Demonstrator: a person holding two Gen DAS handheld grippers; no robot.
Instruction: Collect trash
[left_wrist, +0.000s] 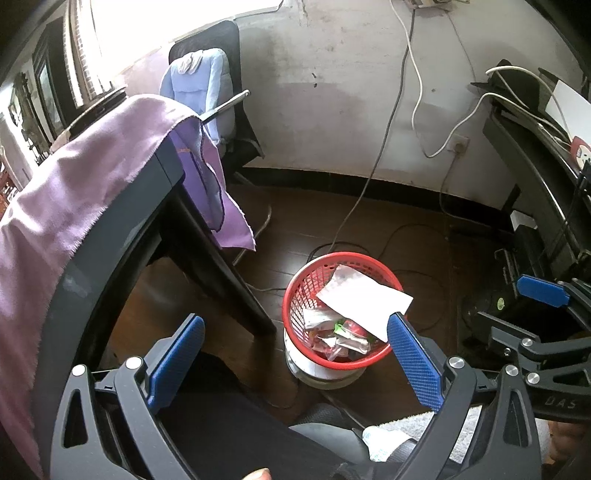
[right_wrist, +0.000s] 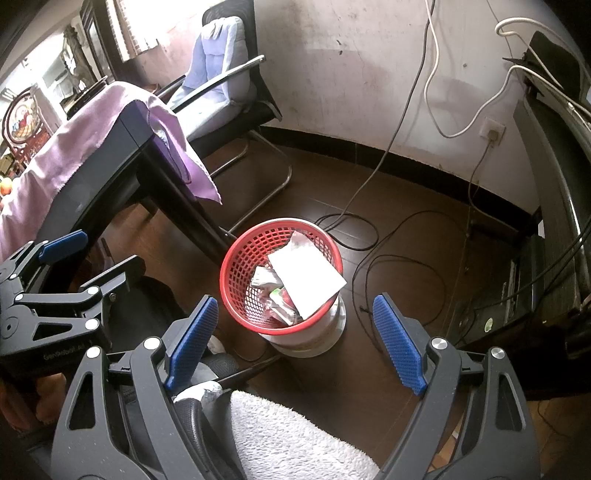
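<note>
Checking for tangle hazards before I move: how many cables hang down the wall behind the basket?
3: a grey cable running down to the floor near the red basket, a white cable looping across to the right, and a thin one dropping from the wall socket. More may be hidden.

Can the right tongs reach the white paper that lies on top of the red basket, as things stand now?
Probably yes. The right tongs are open above the red basket, and the white paper lies on top, uncovered, with nothing in between.

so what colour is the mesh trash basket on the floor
Red, a lattice-walled basket with a white base under it; the right wrist view shows it best.
</note>
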